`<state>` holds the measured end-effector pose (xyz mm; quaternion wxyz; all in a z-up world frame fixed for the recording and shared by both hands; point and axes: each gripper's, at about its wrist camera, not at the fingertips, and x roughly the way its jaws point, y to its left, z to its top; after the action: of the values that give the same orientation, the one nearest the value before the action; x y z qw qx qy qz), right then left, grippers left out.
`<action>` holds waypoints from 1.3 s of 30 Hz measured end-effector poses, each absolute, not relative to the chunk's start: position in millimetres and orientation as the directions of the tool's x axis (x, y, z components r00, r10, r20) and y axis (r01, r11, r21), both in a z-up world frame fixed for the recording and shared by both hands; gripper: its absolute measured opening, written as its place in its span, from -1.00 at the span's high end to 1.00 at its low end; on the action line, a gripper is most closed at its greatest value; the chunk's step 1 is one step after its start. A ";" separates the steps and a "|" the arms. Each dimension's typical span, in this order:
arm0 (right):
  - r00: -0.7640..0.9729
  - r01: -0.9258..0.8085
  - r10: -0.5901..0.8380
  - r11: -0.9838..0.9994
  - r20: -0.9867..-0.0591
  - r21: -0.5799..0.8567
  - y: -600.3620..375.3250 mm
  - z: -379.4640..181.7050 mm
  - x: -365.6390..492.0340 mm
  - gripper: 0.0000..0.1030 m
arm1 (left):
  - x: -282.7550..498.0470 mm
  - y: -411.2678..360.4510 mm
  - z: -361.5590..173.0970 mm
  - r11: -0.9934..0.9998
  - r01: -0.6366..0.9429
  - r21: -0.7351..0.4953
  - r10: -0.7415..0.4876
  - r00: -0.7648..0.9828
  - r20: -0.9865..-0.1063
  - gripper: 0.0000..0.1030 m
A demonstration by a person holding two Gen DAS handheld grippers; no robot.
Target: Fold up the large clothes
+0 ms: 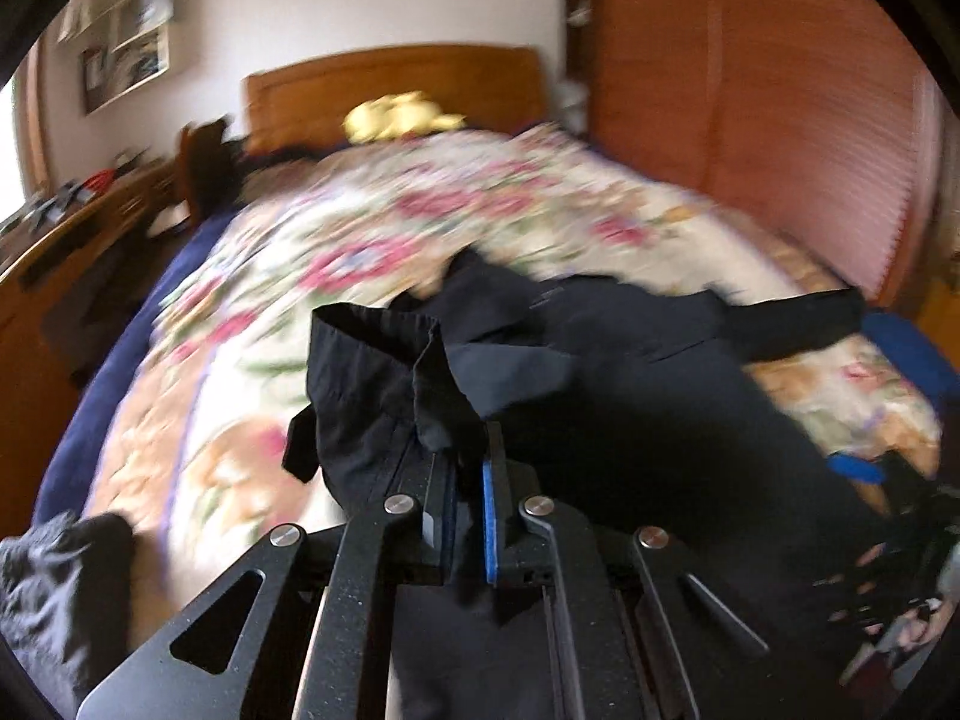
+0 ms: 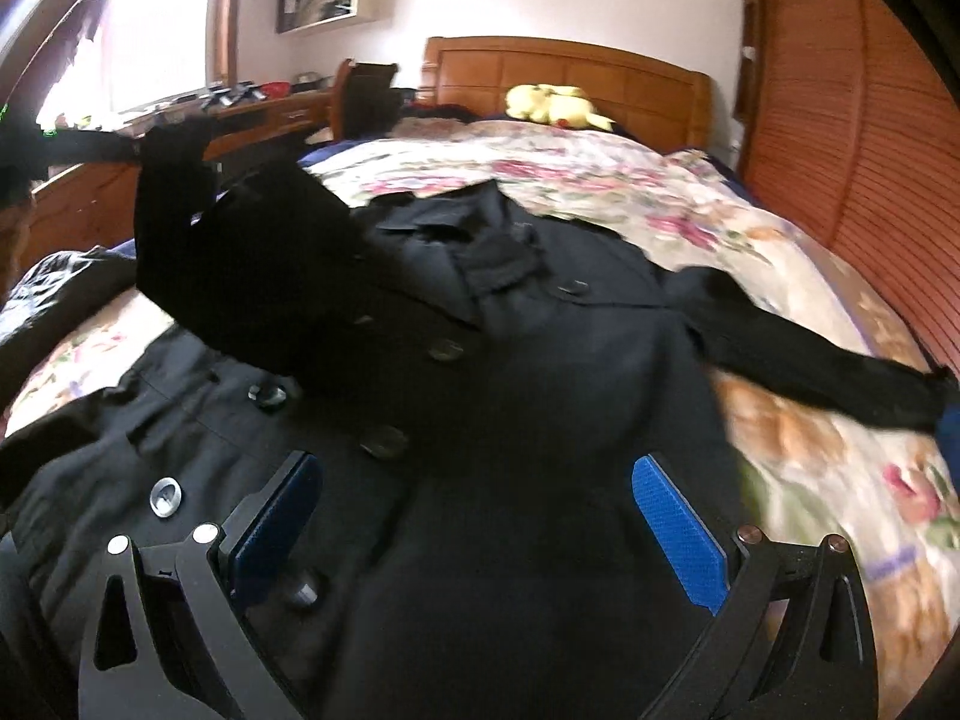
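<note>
A large black buttoned coat (image 2: 540, 372) lies front up on the floral bedspread (image 2: 600, 180). Its right sleeve (image 2: 828, 372) stretches out flat toward the bed's right edge. Its left sleeve (image 2: 174, 180) is lifted in the air at the left. My left gripper (image 1: 465, 450) is shut on that black sleeve's cuff (image 1: 384, 372), holding it above the bed. My right gripper (image 2: 480, 480) is open and empty, hovering just over the coat's lower front, with blue pads (image 2: 678, 534) on either side.
A wooden headboard (image 2: 570, 72) with a yellow plush toy (image 2: 555, 105) is at the far end. A wooden wardrobe (image 2: 852, 150) runs along the right. A desk (image 2: 264, 114) and chair stand on the left. Another dark garment (image 1: 66, 588) lies at the bed's near left.
</note>
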<state>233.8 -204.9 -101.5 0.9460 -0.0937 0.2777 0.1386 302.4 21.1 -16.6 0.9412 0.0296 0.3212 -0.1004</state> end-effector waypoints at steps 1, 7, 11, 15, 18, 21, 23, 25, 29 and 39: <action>0.810 -0.301 0.200 0.948 -0.551 -0.098 -211.7 -98.8 230.6 -1.00 | 298.0 5.9 -9.0 0.970 0.242 -0.018 -0.205 0.777 -0.595 0.86; 0.817 -0.215 0.124 0.972 -0.563 -0.097 -245.7 -93.5 208.6 -1.00 | 273.4 -55.8 12.3 0.934 0.358 0.006 -0.296 0.781 -0.550 0.86; 0.827 -0.191 0.100 0.975 -0.553 -0.110 -255.9 -86.3 195.0 -1.00 | 267.3 -69.9 6.5 0.925 0.380 0.017 -0.307 0.772 -0.556 0.86; 0.830 -0.189 0.101 0.976 -0.548 -0.106 -259.9 -82.9 189.8 -1.00 | 260.9 -75.4 -3.3 0.913 0.408 -0.023 -0.349 0.749 -0.563 0.78; 0.830 -0.175 0.089 0.979 -0.551 -0.106 -263.1 -85.8 187.0 -1.00 | 252.2 -85.4 -9.2 0.913 0.408 -0.001 -0.336 0.751 -0.569 0.70; 0.824 -0.175 0.082 0.978 -0.560 -0.113 -264.0 -90.4 185.6 -1.00 | 240.9 -84.9 -15.9 0.902 0.431 -0.041 -0.377 0.735 -0.563 0.54; 0.822 -0.176 0.082 0.978 -0.564 -0.115 -265.1 -91.8 184.8 -1.00 | 234.8 -84.1 -17.9 0.899 0.435 -0.054 -0.389 0.734 -0.557 0.34; 0.819 -0.178 0.084 0.978 -0.568 -0.112 -263.7 -91.4 185.4 -1.00 | 226.3 -80.4 -19.2 0.895 0.440 -0.064 -0.400 0.734 -0.549 0.25; 0.822 -0.188 0.095 0.976 -0.562 -0.111 -257.0 -88.2 184.7 -1.00 | 206.0 -72.1 -17.9 0.891 0.448 -0.077 -0.417 0.740 -0.527 0.03; 0.801 -0.298 0.206 0.951 -0.563 -0.077 -208.6 -83.9 182.8 -1.00 | 163.6 -6.5 -14.8 0.922 0.370 -0.111 -0.378 0.801 -0.464 -0.51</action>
<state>182.8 -208.6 -83.9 0.9454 -0.0808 0.2861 0.1332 163.6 -6.5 -14.8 0.9489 -0.0074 0.2463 -0.1971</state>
